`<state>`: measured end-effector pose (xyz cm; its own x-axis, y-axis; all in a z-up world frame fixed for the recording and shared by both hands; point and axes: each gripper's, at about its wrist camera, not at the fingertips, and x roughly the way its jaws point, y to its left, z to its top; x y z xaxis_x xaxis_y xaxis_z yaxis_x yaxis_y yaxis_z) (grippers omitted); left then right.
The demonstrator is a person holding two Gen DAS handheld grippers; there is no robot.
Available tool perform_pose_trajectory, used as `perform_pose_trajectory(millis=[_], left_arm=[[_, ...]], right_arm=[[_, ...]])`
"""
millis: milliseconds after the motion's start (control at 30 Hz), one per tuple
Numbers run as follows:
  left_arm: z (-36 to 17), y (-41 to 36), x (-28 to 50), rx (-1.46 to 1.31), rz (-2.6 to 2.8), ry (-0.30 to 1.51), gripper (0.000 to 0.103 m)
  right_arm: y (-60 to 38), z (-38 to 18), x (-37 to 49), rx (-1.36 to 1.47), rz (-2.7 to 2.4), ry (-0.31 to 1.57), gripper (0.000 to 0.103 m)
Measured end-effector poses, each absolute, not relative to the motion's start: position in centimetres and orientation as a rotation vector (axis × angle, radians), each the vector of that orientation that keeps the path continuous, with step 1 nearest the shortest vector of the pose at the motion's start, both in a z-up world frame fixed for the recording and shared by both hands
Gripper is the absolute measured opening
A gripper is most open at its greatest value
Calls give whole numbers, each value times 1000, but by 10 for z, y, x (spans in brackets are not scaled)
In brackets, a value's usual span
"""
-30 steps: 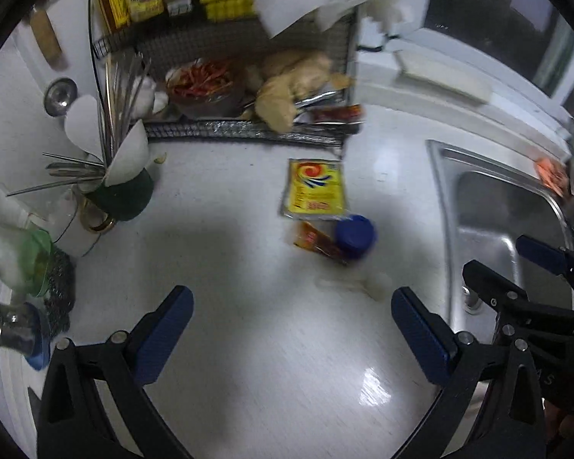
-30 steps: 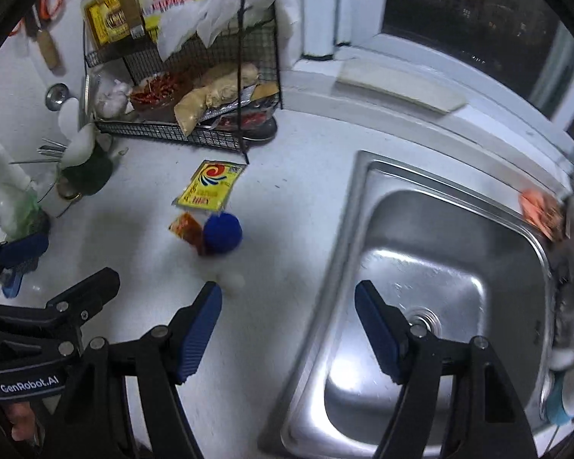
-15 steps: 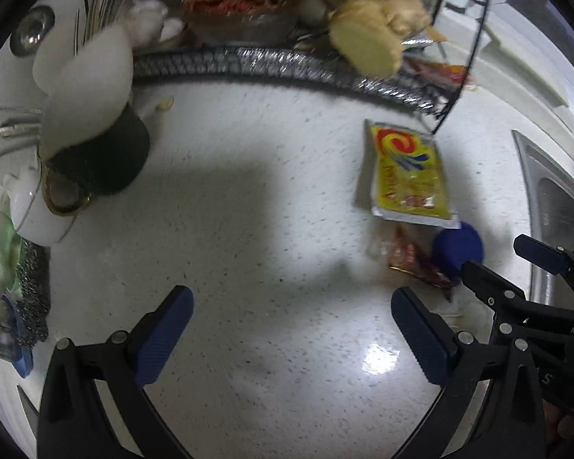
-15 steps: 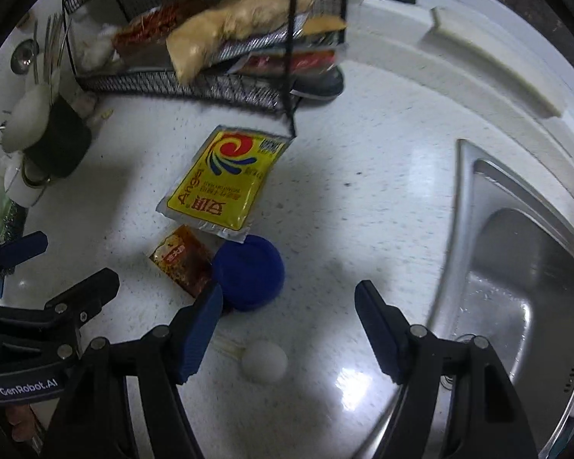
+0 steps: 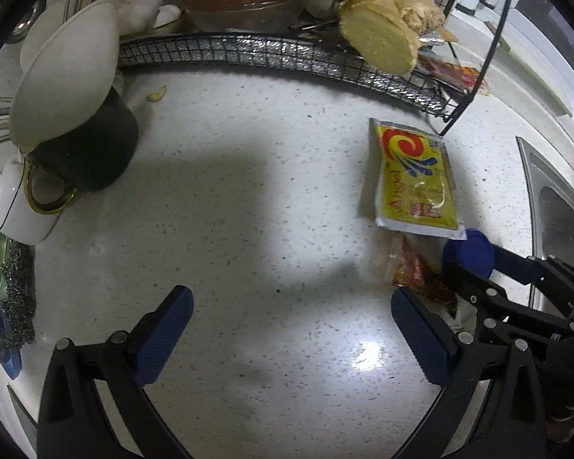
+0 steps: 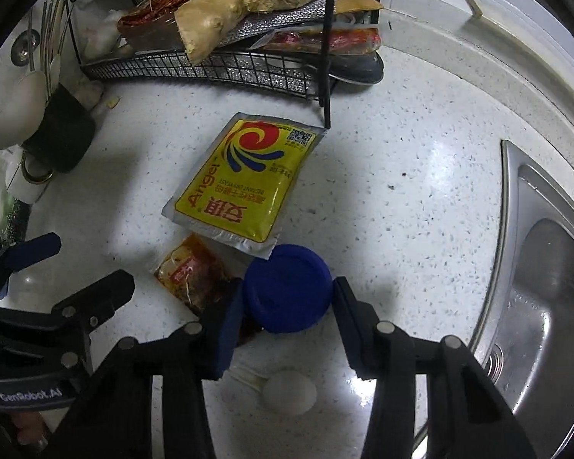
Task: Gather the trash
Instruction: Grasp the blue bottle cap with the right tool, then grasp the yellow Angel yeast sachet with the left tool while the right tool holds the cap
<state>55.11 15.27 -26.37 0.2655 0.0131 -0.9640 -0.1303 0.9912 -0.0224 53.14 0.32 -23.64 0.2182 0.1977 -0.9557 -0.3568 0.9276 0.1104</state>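
Right gripper (image 6: 287,298) is closing its blue-padded jaws around the round blue plastic cap (image 6: 289,292), both pads meeting its sides. Only its camera is showing the small white oval lump (image 6: 289,392) lying just below that cap. Left gripper (image 5: 291,338) is hanging wide apart over bare speckled white countertop (image 5: 229,210), holding nothing. Beside the cap are lying a yellow foil sachet (image 6: 245,181) and a crumpled red wrapper (image 6: 191,273).

Both tongs are black jointed frames with silver round rivets and ribbed blue pads on the fingers. The left tongs (image 5: 291,338) match the right tongs (image 6: 287,319). White lettering "GenRobot.AI" marks one black body.
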Motion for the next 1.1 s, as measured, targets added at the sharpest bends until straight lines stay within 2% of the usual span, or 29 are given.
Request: perform_pose_trajectory(millis=[467,800,1100], left_arm=[[-242,108,595,-43,-72,1264,103],[-263,79,650,28,-182,1270,103],[-295,72,663,40,-165,1311,103]], right_arm=[[-41,-193,546,-122,205,1246,44],[-51,-214,579,-90,122,1258,44],[-61,-227,584,-92,101,1255,44]])
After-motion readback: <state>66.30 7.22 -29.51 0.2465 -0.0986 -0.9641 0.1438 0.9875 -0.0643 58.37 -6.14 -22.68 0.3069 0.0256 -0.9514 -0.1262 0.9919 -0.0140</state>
